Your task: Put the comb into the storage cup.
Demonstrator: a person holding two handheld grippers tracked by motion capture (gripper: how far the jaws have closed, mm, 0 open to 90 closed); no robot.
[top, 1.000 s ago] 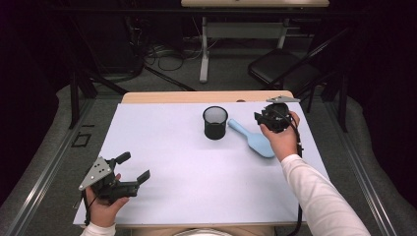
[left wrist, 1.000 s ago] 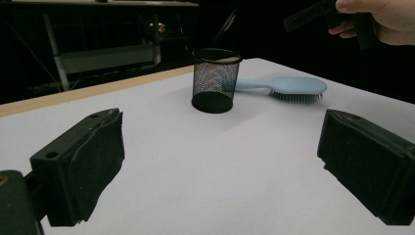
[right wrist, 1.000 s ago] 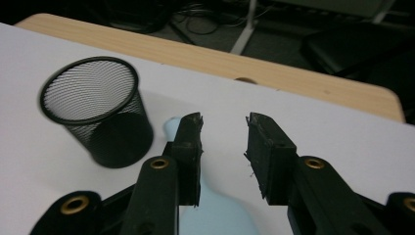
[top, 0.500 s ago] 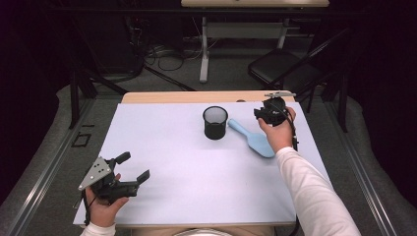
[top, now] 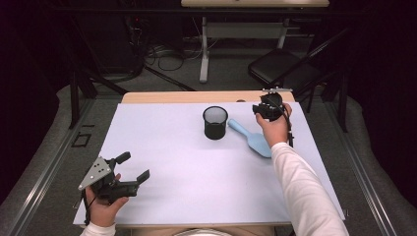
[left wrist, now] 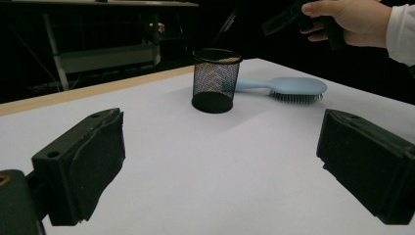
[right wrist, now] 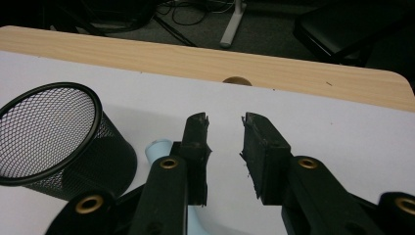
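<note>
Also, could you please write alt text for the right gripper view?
The right gripper, its two black jaws slightly apart and holding nothing, hangs over the blue hairbrush handle on a white table. A black mesh cup stands at left.

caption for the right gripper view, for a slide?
Right hand-held gripper, jaws apart and empty, above the blue hairbrush handle beside the black mesh cup.
</note>
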